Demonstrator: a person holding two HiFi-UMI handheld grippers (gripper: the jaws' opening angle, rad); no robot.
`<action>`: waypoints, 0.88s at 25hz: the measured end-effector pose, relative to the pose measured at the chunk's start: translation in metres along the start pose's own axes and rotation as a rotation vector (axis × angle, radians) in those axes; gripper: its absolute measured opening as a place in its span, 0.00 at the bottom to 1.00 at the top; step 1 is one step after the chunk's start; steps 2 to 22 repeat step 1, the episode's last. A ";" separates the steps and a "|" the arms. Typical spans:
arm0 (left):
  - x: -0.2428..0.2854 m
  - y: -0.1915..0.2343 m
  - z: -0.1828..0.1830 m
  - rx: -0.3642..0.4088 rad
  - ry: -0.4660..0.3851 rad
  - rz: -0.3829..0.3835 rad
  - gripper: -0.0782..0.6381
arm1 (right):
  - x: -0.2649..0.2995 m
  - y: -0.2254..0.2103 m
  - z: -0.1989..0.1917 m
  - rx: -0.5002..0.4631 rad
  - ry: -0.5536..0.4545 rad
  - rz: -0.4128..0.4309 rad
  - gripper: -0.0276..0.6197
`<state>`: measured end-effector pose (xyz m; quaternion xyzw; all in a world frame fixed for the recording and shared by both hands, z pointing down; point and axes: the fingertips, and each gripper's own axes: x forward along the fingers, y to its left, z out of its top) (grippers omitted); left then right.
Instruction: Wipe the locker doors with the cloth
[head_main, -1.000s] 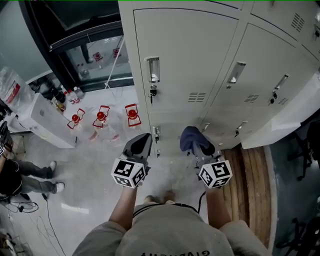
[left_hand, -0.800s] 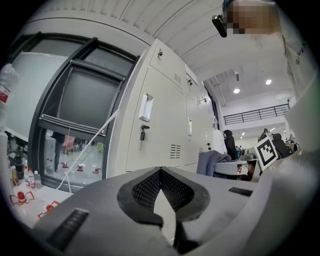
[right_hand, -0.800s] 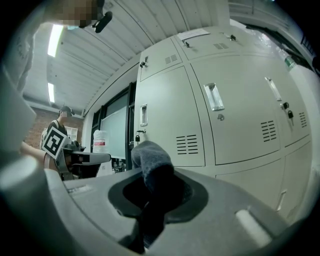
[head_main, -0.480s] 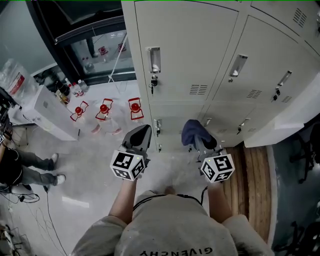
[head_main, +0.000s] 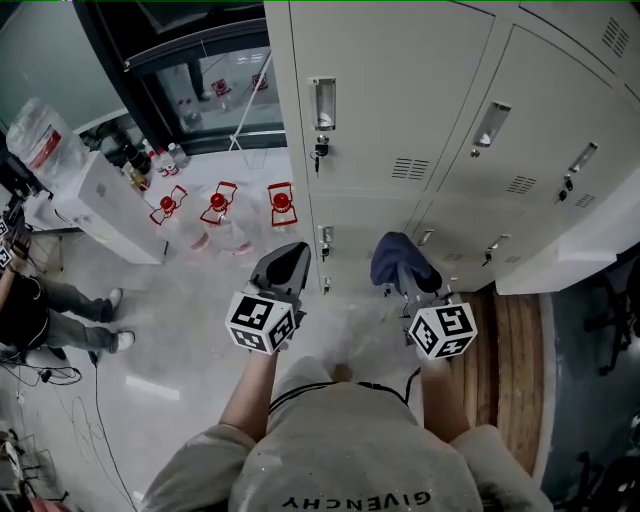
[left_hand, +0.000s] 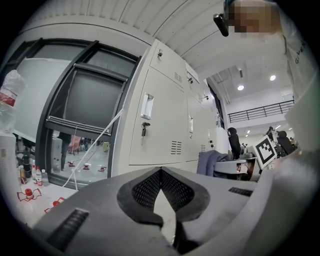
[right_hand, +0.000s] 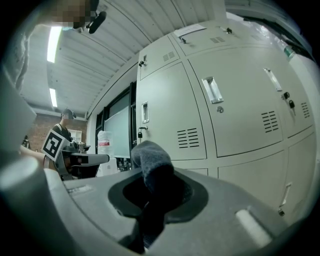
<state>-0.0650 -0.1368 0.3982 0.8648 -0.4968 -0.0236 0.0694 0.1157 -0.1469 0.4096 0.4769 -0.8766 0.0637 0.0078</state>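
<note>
Lockers (head_main: 400, 110) ahead; cloth (head_main: 394, 261) seemingly points lockerward.

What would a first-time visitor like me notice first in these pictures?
Most likely the bank of pale locker doors filling the upper half of the head view. Next comes the dark blue cloth pinched in the right gripper, held in front of the lower doors, while the left gripper is shut and empty. Three red-capped bottles stand out on the floor at left.

A soft, matt cloth (head_main: 395, 260) is being seen against smooth, satin-painted metal locker doors (head_main: 400, 90) with shiny metal handles (head_main: 322, 103), above a glossy floor (head_main: 180, 320).
</note>
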 end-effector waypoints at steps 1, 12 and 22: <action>-0.001 -0.001 -0.001 0.000 -0.001 0.001 0.11 | -0.001 -0.001 -0.001 0.002 0.001 0.000 0.13; -0.001 -0.001 -0.001 0.000 -0.001 0.001 0.11 | -0.001 -0.001 -0.001 0.002 0.001 0.000 0.13; -0.001 -0.001 -0.001 0.000 -0.001 0.001 0.11 | -0.001 -0.001 -0.001 0.002 0.001 0.000 0.13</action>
